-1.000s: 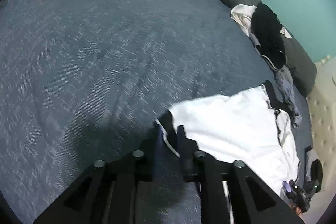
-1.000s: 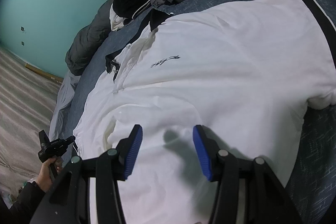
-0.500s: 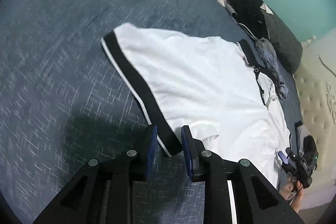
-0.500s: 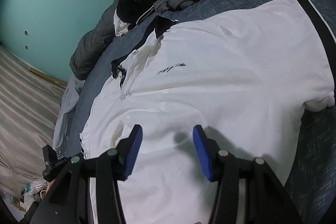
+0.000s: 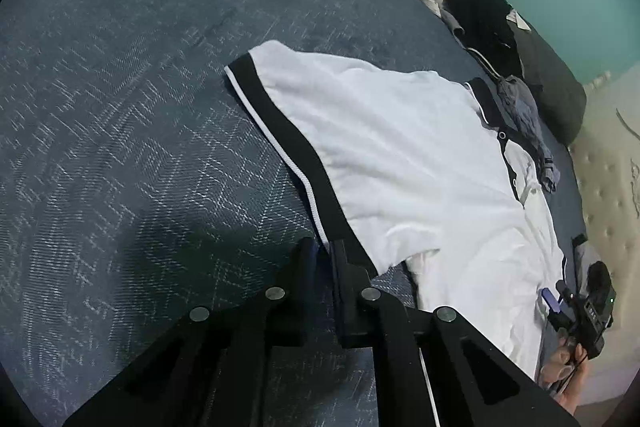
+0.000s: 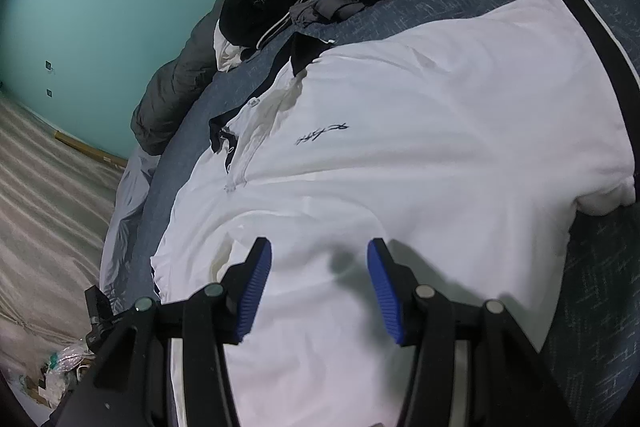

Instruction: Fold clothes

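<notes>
while clamped: sleeve cuff [image 5: 320, 183] in left tongs [image 5: 325, 254]

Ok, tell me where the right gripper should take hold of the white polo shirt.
Probably the sleeve edge left of the right gripper, coming in from its outer side: the white polo shirt lies flat, so only its borders can be pinched.

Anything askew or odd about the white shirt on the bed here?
The white shirt lies mostly flat, but one sleeve is bunched under its edge. The left gripper is closing on the black trim. Nothing looks damaged.
</notes>
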`<state>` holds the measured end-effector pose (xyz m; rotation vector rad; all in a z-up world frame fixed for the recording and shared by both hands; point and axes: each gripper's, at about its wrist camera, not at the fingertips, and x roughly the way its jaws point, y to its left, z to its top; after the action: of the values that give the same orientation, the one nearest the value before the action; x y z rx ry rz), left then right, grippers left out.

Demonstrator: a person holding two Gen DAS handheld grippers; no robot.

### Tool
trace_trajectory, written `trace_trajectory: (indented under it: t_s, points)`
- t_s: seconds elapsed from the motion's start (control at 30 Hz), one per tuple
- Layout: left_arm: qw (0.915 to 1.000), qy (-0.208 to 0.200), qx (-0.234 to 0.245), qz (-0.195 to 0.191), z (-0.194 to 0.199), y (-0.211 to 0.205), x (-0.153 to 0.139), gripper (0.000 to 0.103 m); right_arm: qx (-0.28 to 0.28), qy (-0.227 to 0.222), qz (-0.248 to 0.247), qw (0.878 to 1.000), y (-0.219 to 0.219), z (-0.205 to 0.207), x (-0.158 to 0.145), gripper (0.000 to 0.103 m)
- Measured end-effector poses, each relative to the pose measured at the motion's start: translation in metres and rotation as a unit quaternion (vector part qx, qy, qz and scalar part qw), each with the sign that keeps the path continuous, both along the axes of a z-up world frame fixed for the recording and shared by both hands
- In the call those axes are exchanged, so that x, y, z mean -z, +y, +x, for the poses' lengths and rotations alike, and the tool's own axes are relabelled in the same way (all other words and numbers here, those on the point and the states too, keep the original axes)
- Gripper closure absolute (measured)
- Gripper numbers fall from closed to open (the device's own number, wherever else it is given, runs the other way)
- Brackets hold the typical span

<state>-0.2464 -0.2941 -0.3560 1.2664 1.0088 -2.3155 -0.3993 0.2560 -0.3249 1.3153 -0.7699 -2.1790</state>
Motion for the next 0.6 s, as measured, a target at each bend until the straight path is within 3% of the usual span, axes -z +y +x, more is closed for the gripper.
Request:
trace_trajectory:
  t_s: [0.43, 0.6]
  points:
    - [0.9963, 0.012, 0.083, -0.019, 0.013, 0.055, -0.05, 0.094, -0.004, 0.016, 0.018, 1.0, -0.001, 0.008, -0.02, 0.052]
    - [0.9942, 0.016, 0.1, -0.036, 0.017, 0.06, -0.071, 0.088, -0.011, 0.017, 0.021, 1.0, 0.0, 0.012, -0.024, 0.052]
